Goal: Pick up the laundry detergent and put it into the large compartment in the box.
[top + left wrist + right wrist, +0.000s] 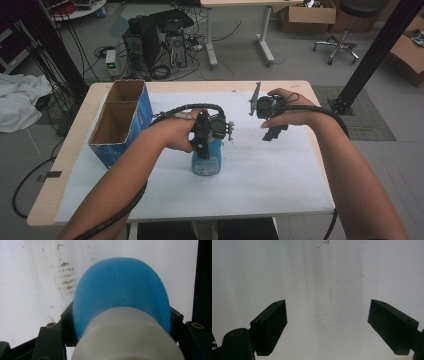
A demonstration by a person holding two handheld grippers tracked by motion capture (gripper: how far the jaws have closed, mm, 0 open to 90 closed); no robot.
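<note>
The blue plastic bottle with a pale grey-white neck (207,162) stands upright on the white sheet covering the wooden table (280,175), near the middle and slightly left. My left gripper (204,149) comes down on it from above; in the left gripper view the bottle's (120,297) rounded blue shoulder sits between the two black jaws, which press against both its sides, grasping it. My right gripper (272,132) hangs over the sheet to the right of the bottle and a little farther off, well apart from it; in the right gripper view its jaws stand wide, released, with bare white sheet (324,277) between them. At the far left of the table stands an open blue cardboard box with two brown compartments (120,120), near the bottle but not touching it. Beyond the table, computer towers (150,42) and cables lie on the floor.
</note>
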